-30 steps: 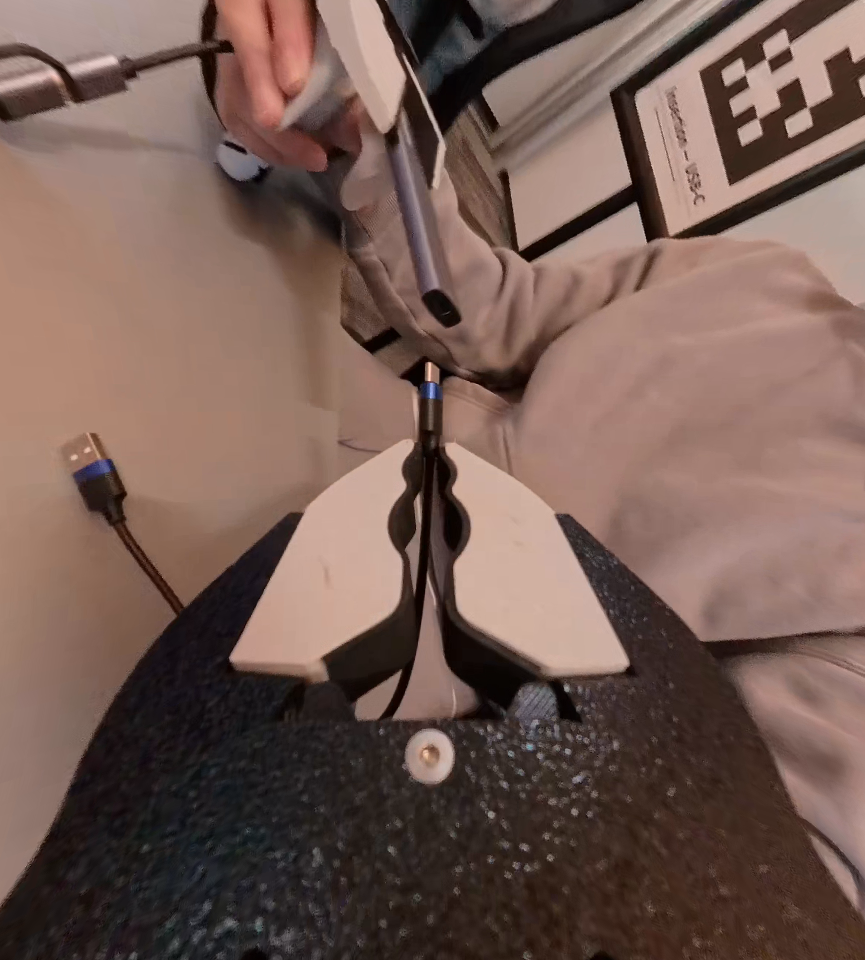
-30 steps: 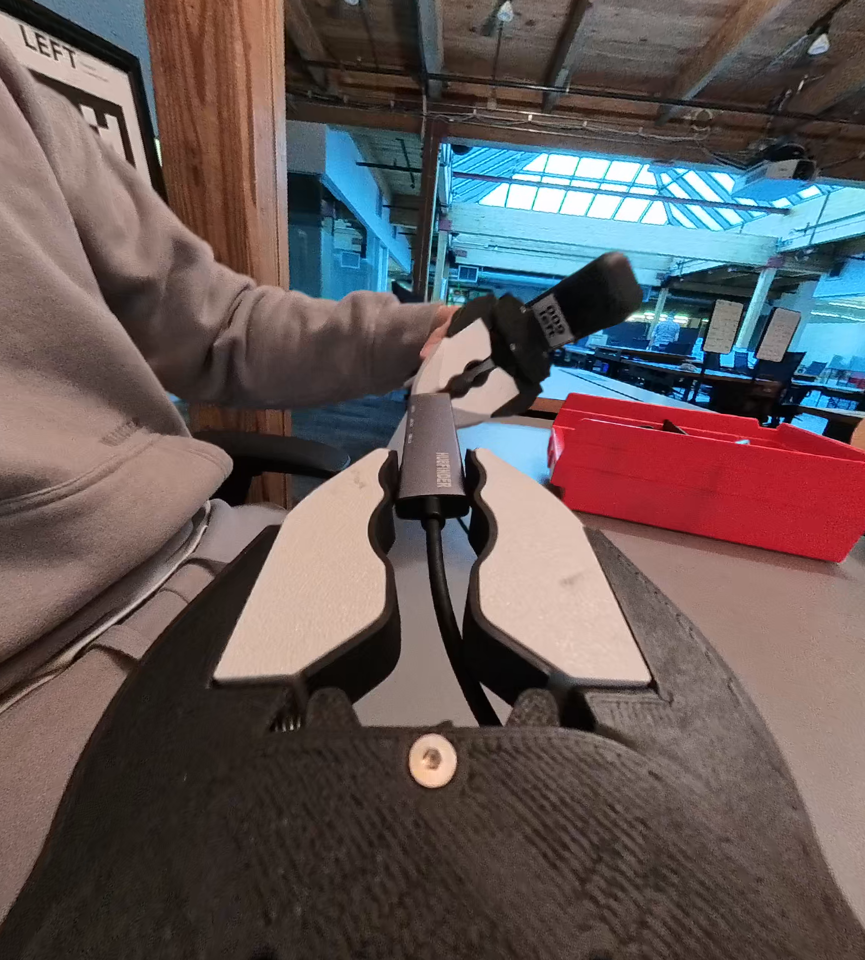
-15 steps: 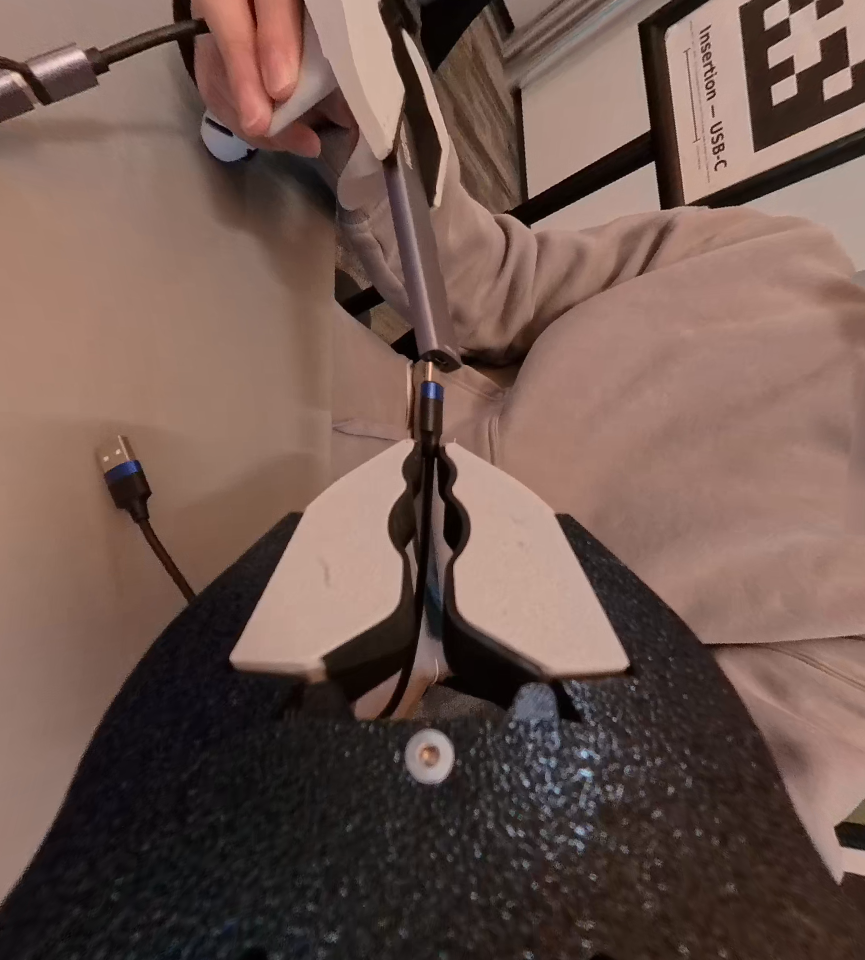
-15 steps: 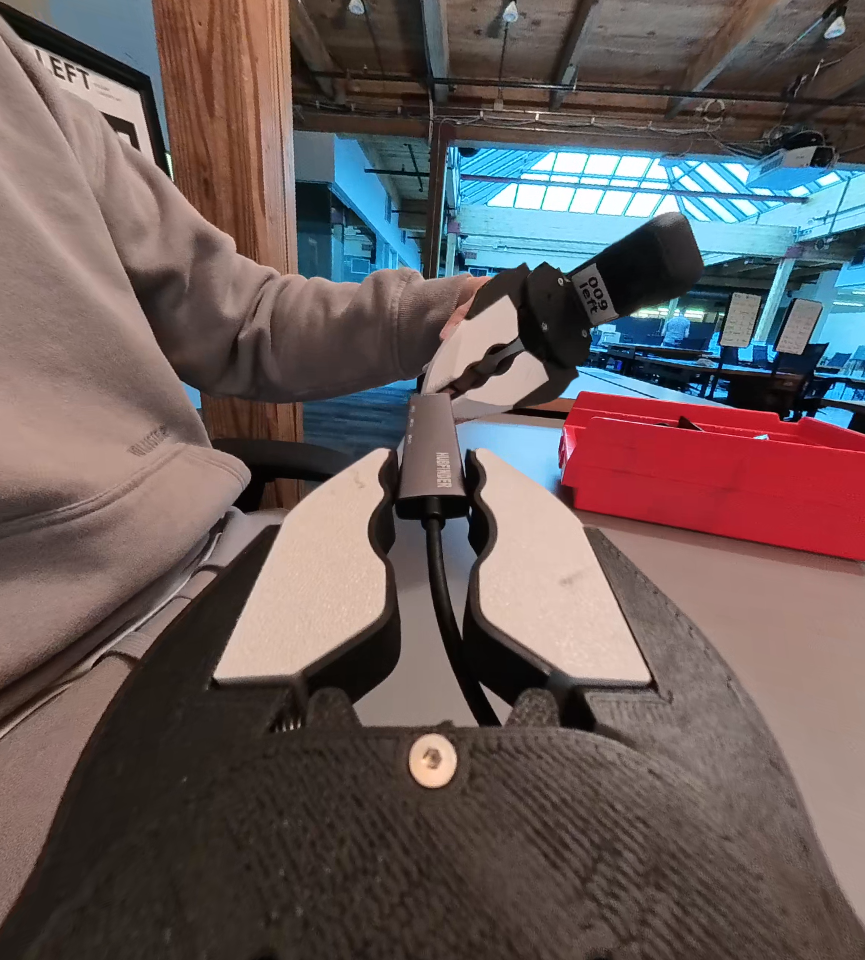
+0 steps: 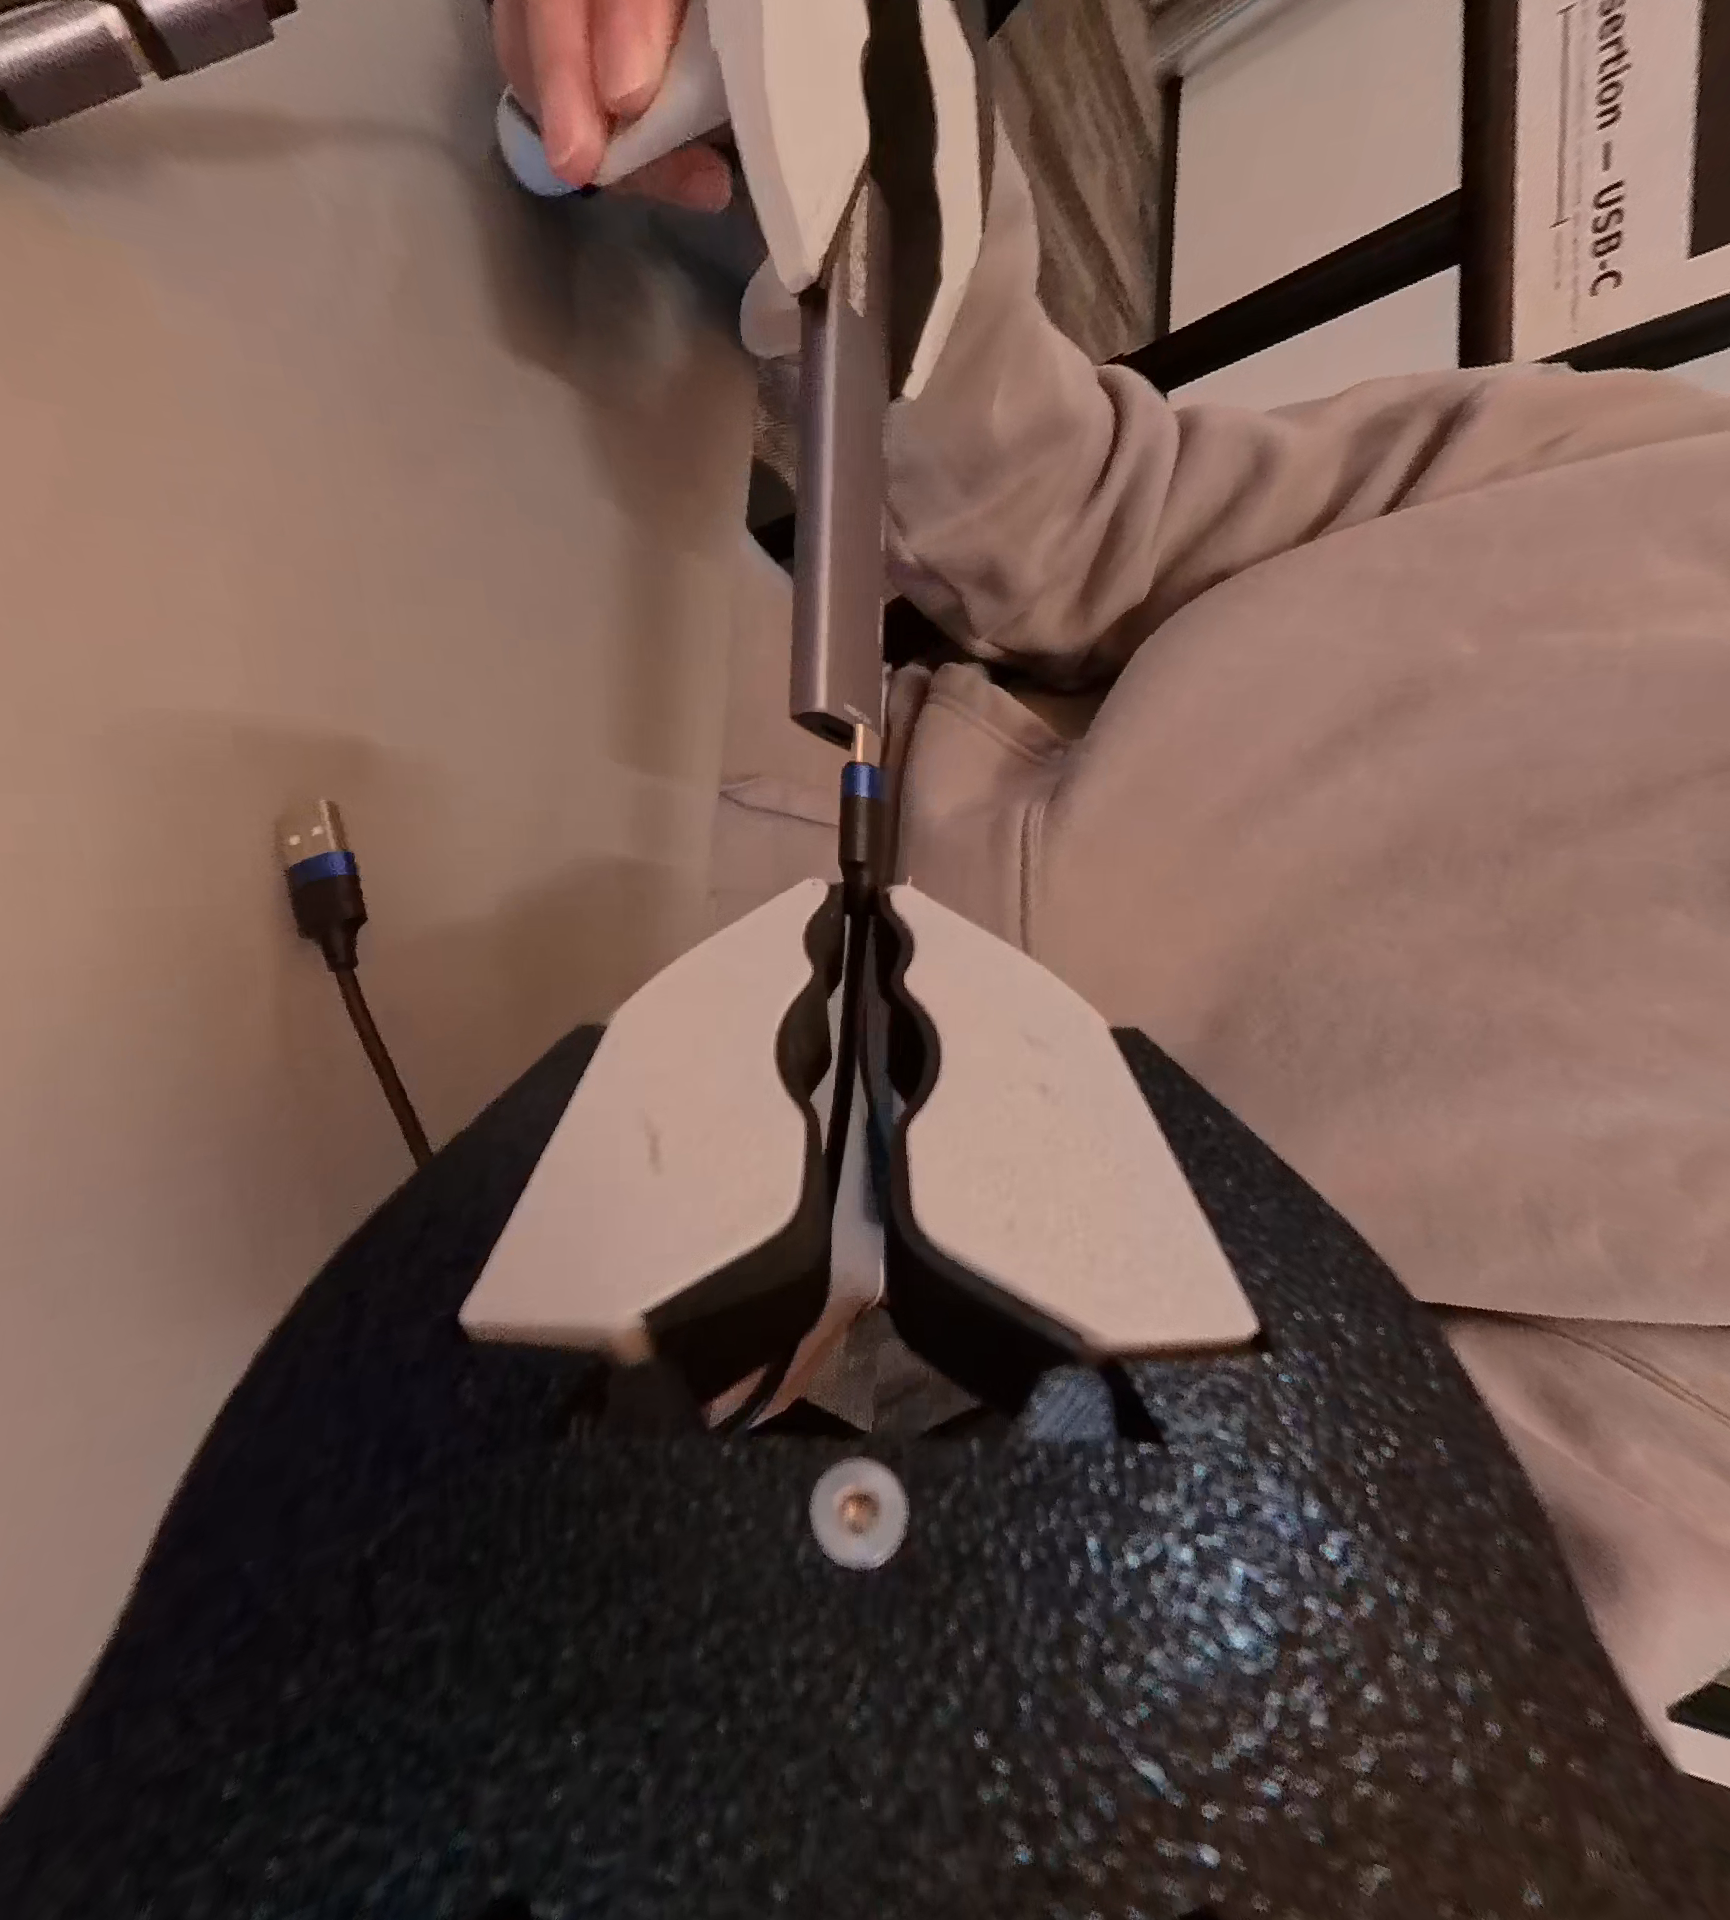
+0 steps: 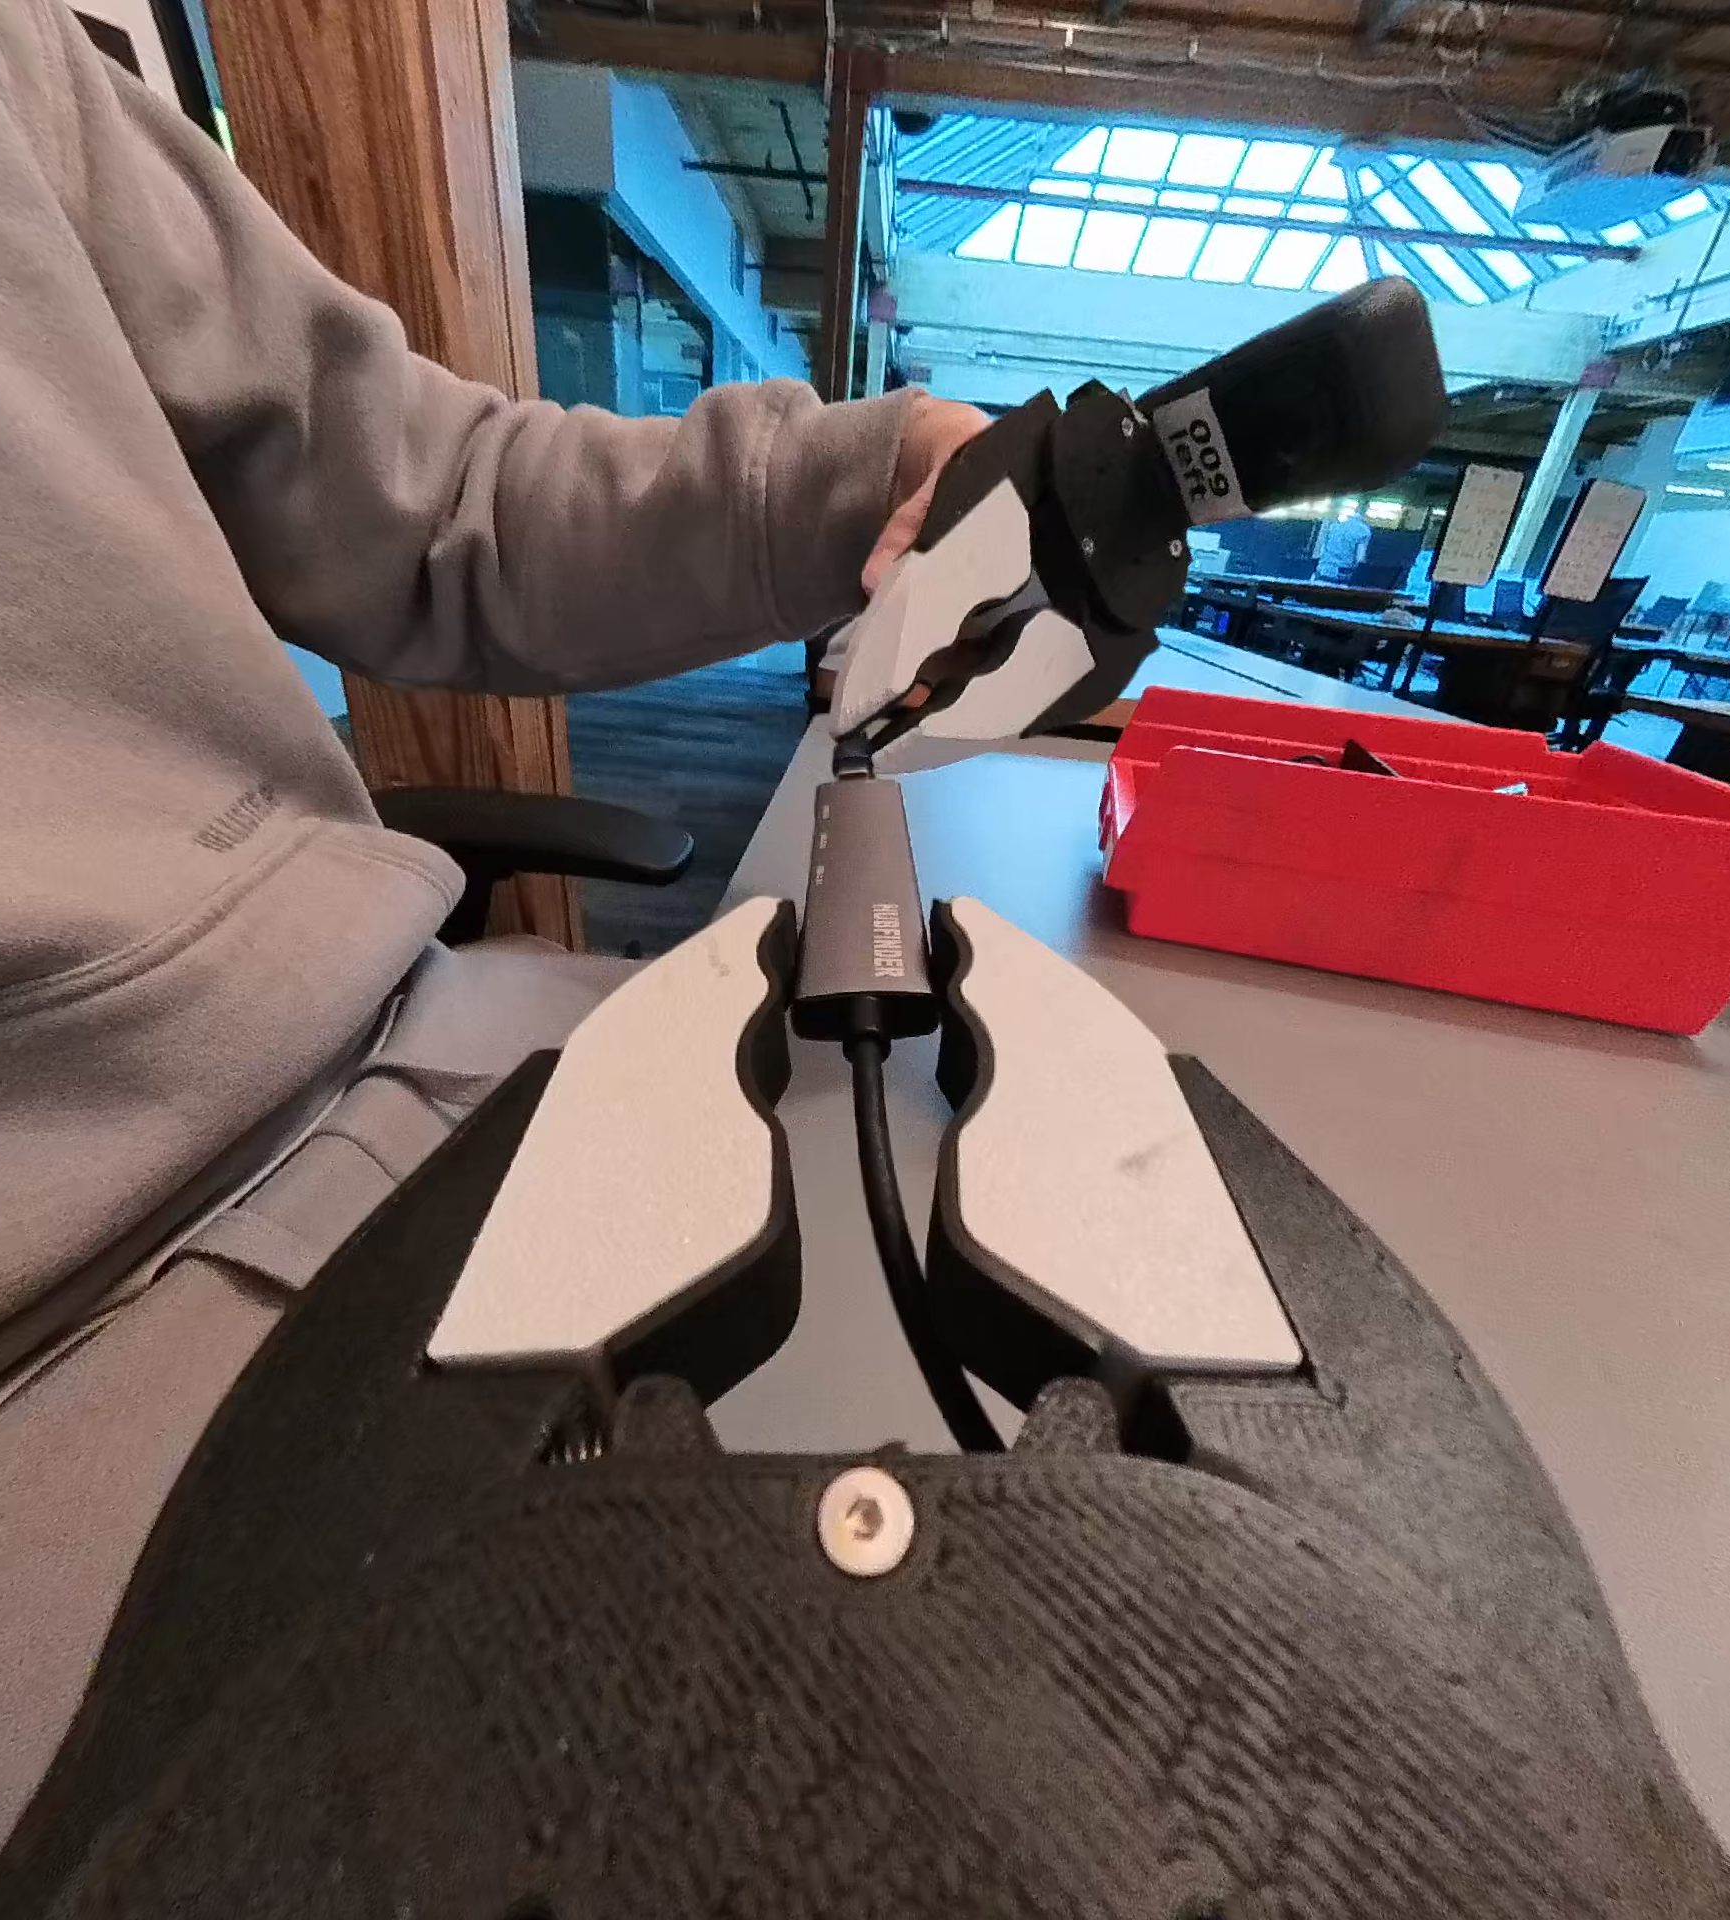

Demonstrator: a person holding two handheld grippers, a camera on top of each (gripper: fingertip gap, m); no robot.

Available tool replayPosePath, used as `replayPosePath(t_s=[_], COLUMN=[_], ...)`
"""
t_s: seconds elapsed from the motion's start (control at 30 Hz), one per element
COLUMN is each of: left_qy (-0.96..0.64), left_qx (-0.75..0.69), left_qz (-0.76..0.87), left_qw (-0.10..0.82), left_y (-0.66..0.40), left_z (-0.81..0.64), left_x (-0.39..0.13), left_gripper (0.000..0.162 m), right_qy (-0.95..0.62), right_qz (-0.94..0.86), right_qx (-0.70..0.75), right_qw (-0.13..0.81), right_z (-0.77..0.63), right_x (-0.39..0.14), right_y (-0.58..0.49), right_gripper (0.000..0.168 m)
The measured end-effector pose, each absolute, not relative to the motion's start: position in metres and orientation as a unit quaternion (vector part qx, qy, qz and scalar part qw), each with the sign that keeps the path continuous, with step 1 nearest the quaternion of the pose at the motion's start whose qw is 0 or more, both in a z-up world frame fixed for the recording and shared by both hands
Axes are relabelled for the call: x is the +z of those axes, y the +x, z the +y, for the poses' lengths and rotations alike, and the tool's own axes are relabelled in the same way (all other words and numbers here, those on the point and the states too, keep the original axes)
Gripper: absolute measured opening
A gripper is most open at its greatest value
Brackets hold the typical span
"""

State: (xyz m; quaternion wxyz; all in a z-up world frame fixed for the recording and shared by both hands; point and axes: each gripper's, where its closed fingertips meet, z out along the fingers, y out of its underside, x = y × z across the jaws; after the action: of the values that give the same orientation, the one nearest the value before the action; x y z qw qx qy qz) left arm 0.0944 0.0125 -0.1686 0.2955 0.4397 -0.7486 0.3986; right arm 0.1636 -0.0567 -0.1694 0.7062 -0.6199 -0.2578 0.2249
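one slim grey metal hub (image 6: 861, 914), lower centre: right gripper (image 6: 861, 909) clamping it | one black blue-ringed cable plug (image 5: 859, 810), centre: left gripper (image 5: 856, 894) pinching it, tip touching hub end

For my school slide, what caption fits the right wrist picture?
Right gripper clamps a slim grey metal hub while the left gripper brings a small black plug to its end.

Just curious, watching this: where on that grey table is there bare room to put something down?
The table is bare between the right gripper and the red bin. It is crowded where the grey hub meets the small plug held by the left gripper.
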Motion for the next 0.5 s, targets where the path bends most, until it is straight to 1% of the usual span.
replayPosePath(t_s=[0.17, 0.33, 0.4, 0.5], left_qy=[0.452, 0.456, 0.454, 0.449], left_qx=[0.364, 0.387, 0.394, 0.403], left_qz=[-0.768, -0.76, -0.757, -0.752], left_qw=[0.27, 0.253, 0.256, 0.266], left_y=[0.098, 0.105, 0.105, 0.104], left_z=[0.017, 0.016, 0.016, 0.013], left_x=[-0.181, -0.175, -0.173, -0.169], left_gripper=[0.005, 0.005, 0.005, 0.005], right_qy=[-0.624, -0.566, -0.593, -0.591], right_qz=[-0.257, -0.228, -0.236, -0.243], right_qx=[0.228, 0.248, 0.233, 0.235], right_qw=[0.702, 0.753, 0.734, 0.732], right_z=[-0.056, -0.062, -0.059, -0.06], right_x=[-0.17, -0.15, -0.16, -0.16], right_y=[0.163, 0.171, 0.171, 0.169], right_gripper=[0.025, 0.025, 0.025, 0.025])
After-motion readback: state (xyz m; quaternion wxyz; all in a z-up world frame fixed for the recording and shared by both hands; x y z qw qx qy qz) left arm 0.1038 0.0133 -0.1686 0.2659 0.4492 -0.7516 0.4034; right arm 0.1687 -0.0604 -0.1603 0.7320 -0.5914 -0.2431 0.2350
